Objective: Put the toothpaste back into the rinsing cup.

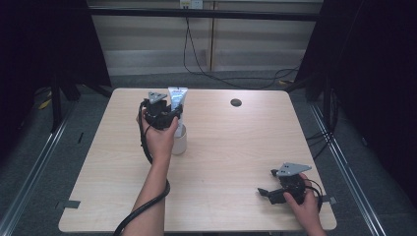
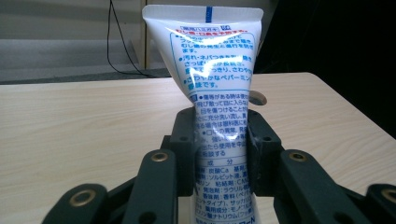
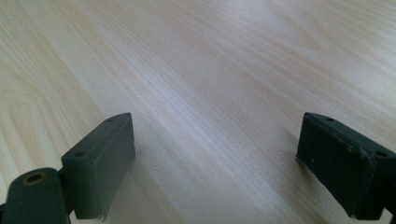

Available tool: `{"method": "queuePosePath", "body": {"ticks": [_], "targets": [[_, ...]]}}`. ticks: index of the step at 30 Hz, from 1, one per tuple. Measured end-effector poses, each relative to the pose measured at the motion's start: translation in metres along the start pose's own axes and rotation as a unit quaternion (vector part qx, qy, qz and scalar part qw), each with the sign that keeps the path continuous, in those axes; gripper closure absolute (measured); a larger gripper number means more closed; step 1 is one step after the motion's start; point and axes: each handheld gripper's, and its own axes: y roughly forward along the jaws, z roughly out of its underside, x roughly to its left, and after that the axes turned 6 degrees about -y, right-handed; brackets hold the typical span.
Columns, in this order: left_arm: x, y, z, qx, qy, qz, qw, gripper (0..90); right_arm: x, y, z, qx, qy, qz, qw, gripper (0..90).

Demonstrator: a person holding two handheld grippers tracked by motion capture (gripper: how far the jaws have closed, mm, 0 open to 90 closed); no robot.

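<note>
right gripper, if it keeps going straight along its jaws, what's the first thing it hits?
Most likely the bare table. The right gripper has its jaws open with nothing between them, angled down at the wood. In the high view it points left across bare tabletop, well short of the tube and white cup.

You have one toothpaste tube (image 1: pixel 177 98) in the upper middle of the high view, standing over one white cup (image 1: pixel 180 142) just below it. You hold two grippers: the left gripper (image 1: pixel 164 118) at the upper middle, the right gripper (image 1: pixel 268 192) at the lower right. There is one wooden table (image 1: pixel 231 147) with one round hole (image 1: pixel 236 102) near its upper edge, and two strips of tape (image 1: pixel 69 204) at its lower corners
</note>
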Motion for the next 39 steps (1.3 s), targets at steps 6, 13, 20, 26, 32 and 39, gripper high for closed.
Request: {"method": "queuePosePath", "body": {"ticks": [6, 13, 20, 26, 32, 39], "targets": [[0.003, 0.005, 0.001, 0.001, -0.002, -0.006, 1.0, 69.0, 0.0, 0.0, 0.0, 0.0, 0.0, 0.0, 1.0, 10.8], [0.006, 0.009, 0.004, 0.002, -0.01, -0.012, 0.9999, 68.7, 0.0, 0.0, 0.0, 0.0, 0.0, 0.0, 1.0, 10.8], [0.007, 0.012, 0.009, 0.004, -0.007, -0.012, 0.9999, 68.6, 0.0, 0.0, 0.0, 0.0, 0.0, 0.0, 1.0, 10.8], [0.008, 0.014, 0.011, 0.004, -0.009, -0.014, 0.9999, 68.5, 0.0, 0.0, 0.0, 0.0, 0.0, 0.0, 1.0, 10.8], [0.009, 0.014, 0.011, 0.001, -0.01, -0.014, 0.9999, 68.1, 0.0, 0.0, 0.0, 0.0, 0.0, 0.0, 1.0, 10.8], [0.009, 0.015, 0.013, 0.003, -0.009, -0.016, 0.9998, 67.7, 0.0, 0.0, 0.0, 0.0, 0.0, 0.0, 1.0, 10.8]]}}
